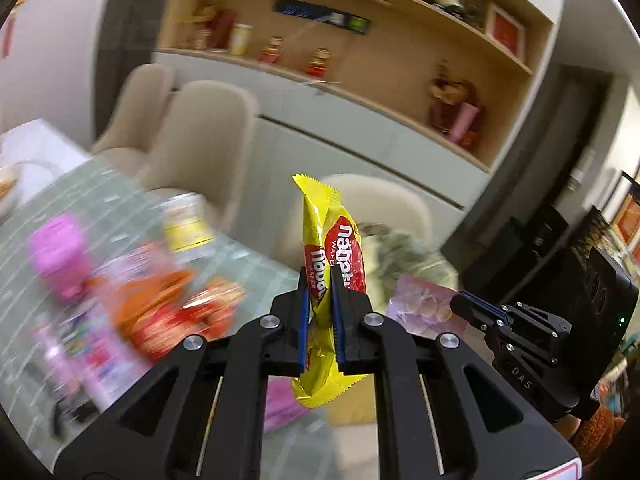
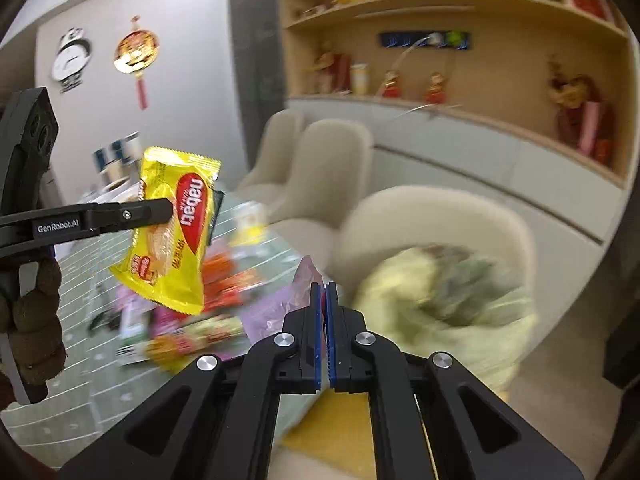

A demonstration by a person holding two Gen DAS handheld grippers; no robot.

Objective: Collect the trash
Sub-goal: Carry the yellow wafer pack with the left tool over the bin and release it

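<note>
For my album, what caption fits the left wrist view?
Left gripper lifts a yellow wafer wrapper above the littered table.

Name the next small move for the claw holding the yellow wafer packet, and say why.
Probably carry the yellow wafer packet on toward the bag on the chair: the left claw is shut on it, lifted off the table, with nothing released yet.

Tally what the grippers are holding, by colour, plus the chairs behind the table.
Yellow wrapper, in left gripper: 1
Lilac wrapper, in right gripper: 1
Beige chairs: 3
Total: 5
</note>
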